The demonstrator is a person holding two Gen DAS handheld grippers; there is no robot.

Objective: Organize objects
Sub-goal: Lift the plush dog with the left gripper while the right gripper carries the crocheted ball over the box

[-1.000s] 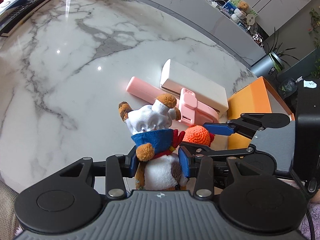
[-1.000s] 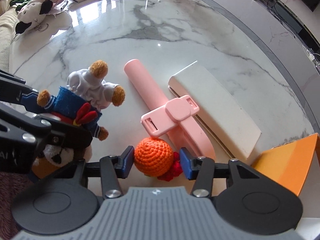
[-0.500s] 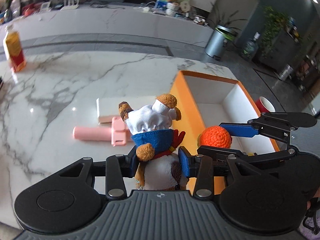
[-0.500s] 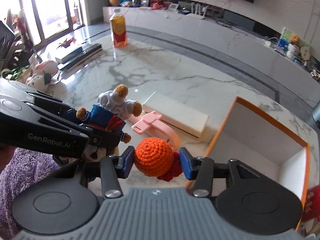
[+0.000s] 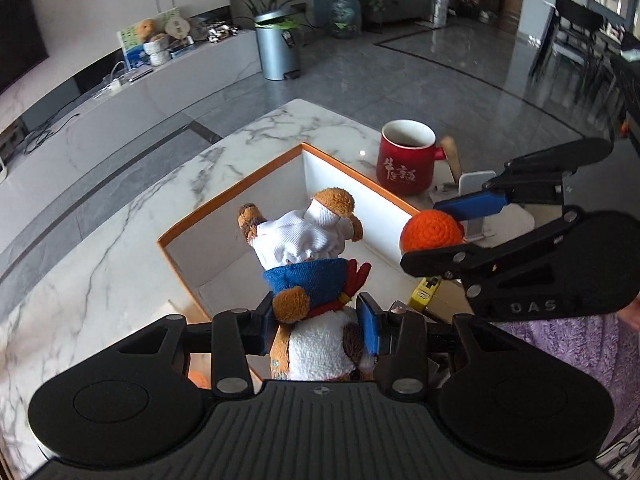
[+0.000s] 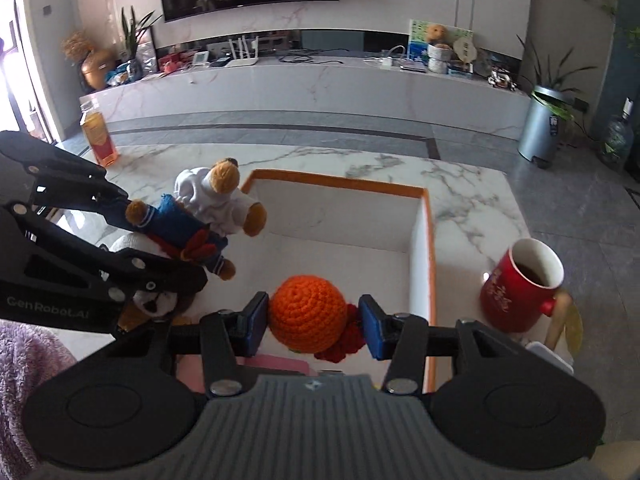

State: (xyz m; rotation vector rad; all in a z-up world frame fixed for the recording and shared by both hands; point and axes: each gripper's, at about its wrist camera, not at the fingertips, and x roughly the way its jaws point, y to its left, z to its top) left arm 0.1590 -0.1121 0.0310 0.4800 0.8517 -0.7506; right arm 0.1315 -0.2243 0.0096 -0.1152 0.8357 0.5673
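Observation:
My left gripper is shut on a plush bear in a white shirt and blue trousers, held above the near-left corner of an open orange-rimmed white box. My right gripper is shut on an orange crocheted ball with a red tuft, held over the box. The ball and the right gripper show at the right of the left wrist view. The bear and the left gripper show at the left of the right wrist view.
A red mug holding a dark drink stands on the marble table just right of the box, also in the left wrist view. A juice bottle stands at the table's far left. A small white object lies beside the mug.
Both grippers have swung right, away from the pink fan and white case, and now hold their toys over the orange box. The mug has come into view.

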